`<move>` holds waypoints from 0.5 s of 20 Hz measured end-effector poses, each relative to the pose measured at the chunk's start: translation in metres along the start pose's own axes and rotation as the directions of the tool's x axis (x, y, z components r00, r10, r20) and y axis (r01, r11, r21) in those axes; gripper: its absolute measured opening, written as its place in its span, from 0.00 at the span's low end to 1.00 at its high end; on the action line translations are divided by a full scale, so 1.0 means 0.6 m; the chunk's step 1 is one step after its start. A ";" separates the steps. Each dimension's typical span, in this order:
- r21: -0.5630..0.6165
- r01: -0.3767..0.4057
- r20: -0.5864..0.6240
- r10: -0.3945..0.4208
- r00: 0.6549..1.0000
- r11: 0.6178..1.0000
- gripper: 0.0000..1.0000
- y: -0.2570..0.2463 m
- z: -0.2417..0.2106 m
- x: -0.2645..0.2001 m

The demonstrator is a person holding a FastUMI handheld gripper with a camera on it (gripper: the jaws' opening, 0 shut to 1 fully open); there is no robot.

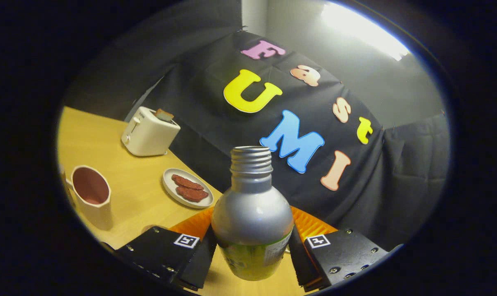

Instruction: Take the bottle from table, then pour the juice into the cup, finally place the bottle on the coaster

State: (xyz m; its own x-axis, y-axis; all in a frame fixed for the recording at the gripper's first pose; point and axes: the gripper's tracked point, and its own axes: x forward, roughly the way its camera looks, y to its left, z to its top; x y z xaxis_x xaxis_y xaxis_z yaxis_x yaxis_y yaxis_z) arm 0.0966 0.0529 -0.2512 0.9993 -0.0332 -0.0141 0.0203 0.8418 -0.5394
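A pink-lined cup (93, 193) stands on the table (88, 135), its inside looking bare. A toaster (149, 132) holds bread. A plate (186, 188) holds two brown pieces. The gripper (252, 250) squeezes the capless silver bottle (251, 218) between both fingers.

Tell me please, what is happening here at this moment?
A person's handheld tongs are shut on a silver bottle, which has no cap on its threaded neck. The view is tilted. Beyond the fingers, on the wooden table, stand an empty cup, a plate of two red slices and a toaster.
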 end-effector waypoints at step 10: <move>0.502 -0.245 0.027 0.268 0.963 0.830 0.80 0.069 -0.007 0.011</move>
State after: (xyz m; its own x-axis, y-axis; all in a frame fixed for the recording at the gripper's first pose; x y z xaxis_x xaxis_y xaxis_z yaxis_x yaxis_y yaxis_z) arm 0.1036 0.0852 -0.2772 0.9686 0.2085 -0.1353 -0.2133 0.9767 -0.0218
